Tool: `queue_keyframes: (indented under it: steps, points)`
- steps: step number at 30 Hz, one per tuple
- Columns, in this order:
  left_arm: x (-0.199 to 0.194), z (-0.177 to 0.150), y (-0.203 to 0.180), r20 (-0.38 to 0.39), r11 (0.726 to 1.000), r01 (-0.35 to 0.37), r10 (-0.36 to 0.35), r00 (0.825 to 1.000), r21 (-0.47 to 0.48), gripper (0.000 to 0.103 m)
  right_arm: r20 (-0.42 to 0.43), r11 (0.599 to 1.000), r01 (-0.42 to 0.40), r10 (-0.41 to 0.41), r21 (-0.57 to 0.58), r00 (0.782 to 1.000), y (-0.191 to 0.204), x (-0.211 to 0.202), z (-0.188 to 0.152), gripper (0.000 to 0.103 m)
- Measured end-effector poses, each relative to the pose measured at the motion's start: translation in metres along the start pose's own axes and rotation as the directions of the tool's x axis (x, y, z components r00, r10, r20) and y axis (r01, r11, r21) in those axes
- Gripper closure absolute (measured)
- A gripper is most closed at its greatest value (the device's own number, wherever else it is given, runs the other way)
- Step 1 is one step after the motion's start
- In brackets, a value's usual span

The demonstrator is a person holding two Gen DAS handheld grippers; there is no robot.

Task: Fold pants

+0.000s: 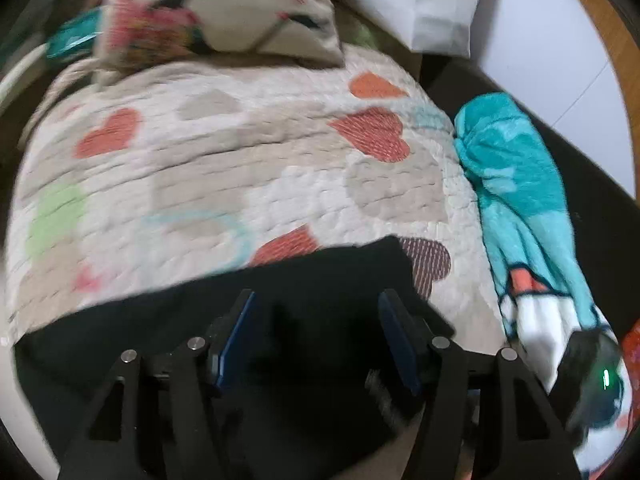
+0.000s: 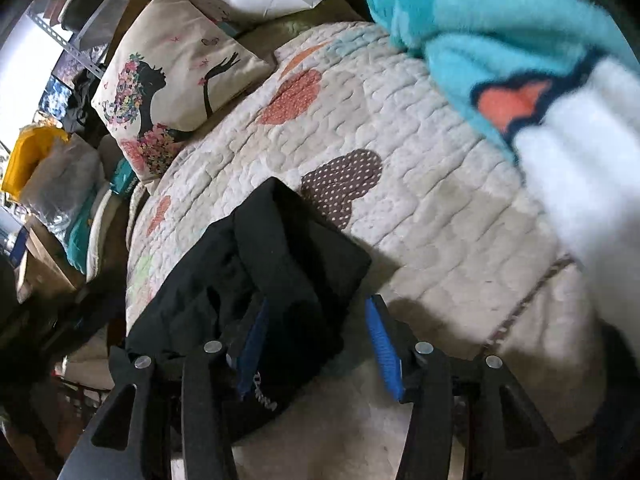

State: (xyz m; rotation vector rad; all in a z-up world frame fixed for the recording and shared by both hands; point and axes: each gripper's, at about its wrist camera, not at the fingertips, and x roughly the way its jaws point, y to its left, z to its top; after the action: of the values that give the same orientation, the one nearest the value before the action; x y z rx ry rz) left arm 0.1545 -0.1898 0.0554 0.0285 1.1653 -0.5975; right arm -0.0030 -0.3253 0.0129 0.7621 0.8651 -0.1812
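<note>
Here the black pants [image 2: 256, 264] are lying bunched on the near edge of the heart-patterned quilt [image 2: 420, 184], a folded corner pointing up toward the brown dotted heart, with a small white logo showing by the near hem.

The right gripper [image 2: 316, 340] is hovering over that corner with its blue pads [image 2: 382, 344] spread. One pad is sitting over the cloth and the other over bare quilt, and neither is pressing on anything.

From the left wrist view the picture is blurring, but the left gripper [image 1: 316, 332] is also standing spread above the dark cloth [image 1: 200, 312], with nothing pinched between its pads.

Judging by this, a fold is just being laid down and the next grip is being set up.

To do it well:

- Each claw should be coming down on a true edge or corner, not on the loose middle, so only the layers meant to move are lifting.
- The right one would be better shifted further over the fabric, since half its span is now hanging over quilt.
- Both should be pinching at matching points, so the fold is landing square.
- The turquoise blanket [image 2: 500, 32] is lying close on the right and could be snagging a wide swing.
</note>
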Motion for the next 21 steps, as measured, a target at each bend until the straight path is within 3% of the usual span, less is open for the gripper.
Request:
queue_keyframes:
  steps: [4,5,8,9,10,11,13,17,21]
  points:
    - [0.052,0.019,-0.016,-0.086,1.0,0.005,-0.004,0.996,0.021,0.04,0.014,0.999,-0.048,0.047,0.014,0.999,-0.003,0.015,0.0,0.046]
    - [0.061,0.022,-0.021,-0.099,0.999,0.0,0.004,0.995,0.038,0.032,0.026,0.998,-0.06,0.06,0.008,0.998,-0.002,0.017,0.001,0.046]
    - [0.083,0.023,-0.041,-0.121,0.985,-0.06,0.081,0.989,0.163,0.029,0.038,0.997,-0.083,0.083,-0.008,0.996,0.0,0.02,0.001,0.046]
    - [0.087,0.021,-0.049,-0.122,0.97,-0.093,0.123,0.985,0.225,0.033,0.034,0.996,-0.092,0.093,-0.013,0.995,0.001,0.021,0.002,0.047]
    - [0.085,0.02,-0.052,-0.115,0.964,-0.09,0.122,0.986,0.25,0.039,0.027,0.995,-0.102,0.102,-0.015,0.994,0.001,0.022,0.003,0.054]
    - [0.082,0.02,-0.053,-0.115,0.962,-0.082,0.115,0.987,0.26,0.049,0.018,0.994,-0.107,0.107,-0.014,0.994,0.002,0.022,0.003,0.067]
    - [0.071,0.019,-0.049,-0.115,0.968,-0.057,0.087,0.99,0.243,0.059,0.013,0.993,-0.118,0.119,-0.015,0.993,0.007,0.02,0.005,0.076]
    - [0.031,0.014,-0.025,-0.075,0.986,-0.001,0.014,0.997,0.165,0.068,0.027,0.985,-0.148,0.151,-0.084,0.988,0.035,0.005,0.006,0.082]
    - [-0.034,0.002,0.018,0.021,0.998,0.041,-0.042,0.999,0.054,0.069,0.038,0.954,-0.198,0.212,-0.224,0.977,0.085,-0.019,-0.006,0.083]
